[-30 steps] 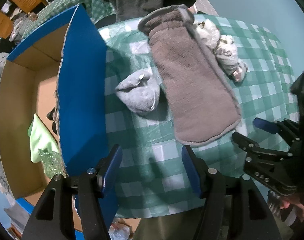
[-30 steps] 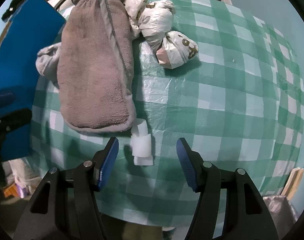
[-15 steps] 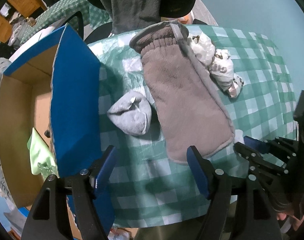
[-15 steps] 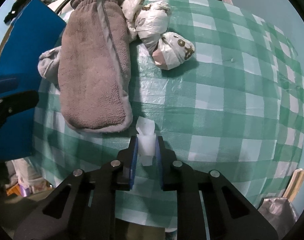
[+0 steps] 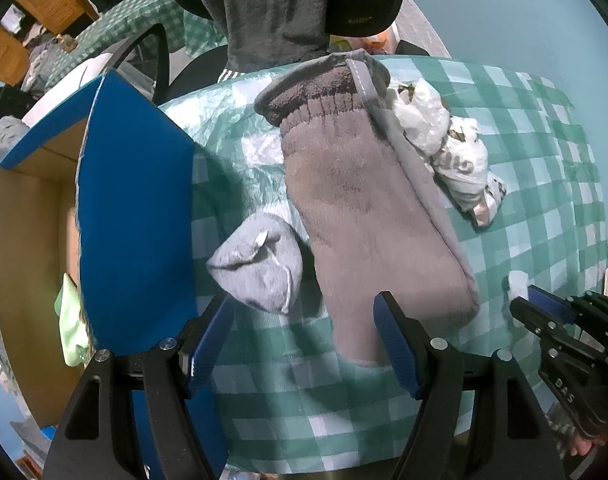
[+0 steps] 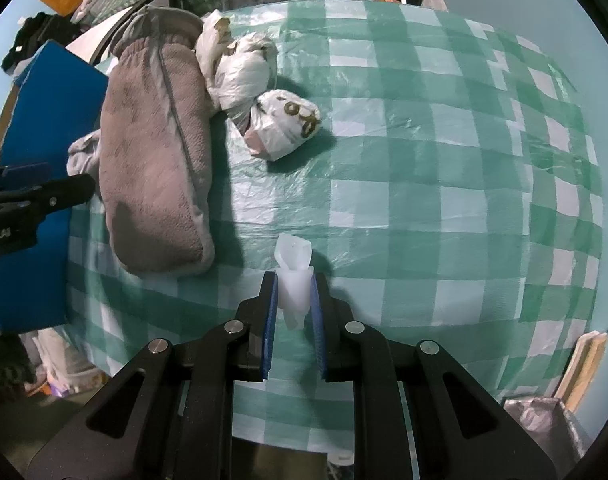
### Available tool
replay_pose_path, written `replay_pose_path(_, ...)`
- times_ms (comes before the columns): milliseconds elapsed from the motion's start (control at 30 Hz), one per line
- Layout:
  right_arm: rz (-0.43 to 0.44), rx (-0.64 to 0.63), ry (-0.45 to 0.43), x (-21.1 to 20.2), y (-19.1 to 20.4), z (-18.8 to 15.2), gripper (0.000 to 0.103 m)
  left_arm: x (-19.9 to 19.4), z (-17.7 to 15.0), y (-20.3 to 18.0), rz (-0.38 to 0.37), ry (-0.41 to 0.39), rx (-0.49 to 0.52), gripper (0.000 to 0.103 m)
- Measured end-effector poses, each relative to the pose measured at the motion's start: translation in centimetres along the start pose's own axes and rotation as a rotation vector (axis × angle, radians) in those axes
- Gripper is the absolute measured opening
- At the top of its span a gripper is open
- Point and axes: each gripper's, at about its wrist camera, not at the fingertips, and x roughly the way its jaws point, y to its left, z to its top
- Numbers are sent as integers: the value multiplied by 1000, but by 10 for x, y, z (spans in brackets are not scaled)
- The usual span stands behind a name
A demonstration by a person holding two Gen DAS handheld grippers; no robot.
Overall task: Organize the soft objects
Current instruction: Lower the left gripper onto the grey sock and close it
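**Soft things half sorted, one scrap in a thin grip**

Soft white scrap (image 6: 292,276) sits pinched in the right gripper (image 6: 292,300), its top poking out above the checked tablecloth (image 6: 424,184). It may slip free on the way to the cardboard box (image 5: 27,216), since little of it is caught. The left gripper (image 5: 304,332) hangs spread and empty over the brown mitt (image 5: 364,216) and grey sock (image 5: 259,268); closing here could snag both together. The knotted bags (image 6: 263,92) lie beside the mitt.

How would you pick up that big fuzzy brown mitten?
Judging by its pose, take the brown mitten from above, across its narrow width near the rounded end closest to the open left hand-held gripper. It lies flat and long, so a crosswise pinch should gather it.
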Motion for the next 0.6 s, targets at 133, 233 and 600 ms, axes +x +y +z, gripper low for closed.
replay_pose_path(133, 6, -1, -6, -4, 2, 3, 15, 3, 4, 8, 2, 10, -30, 74)
replay_pose_path(233, 13, -2, -11, -8, 1, 8, 15, 5, 6, 16, -9, 14, -48, 74)
replay_pose_path(600, 22, 15, -27, -19, -2, 16, 15, 28, 15, 39, -67, 57, -84, 74)
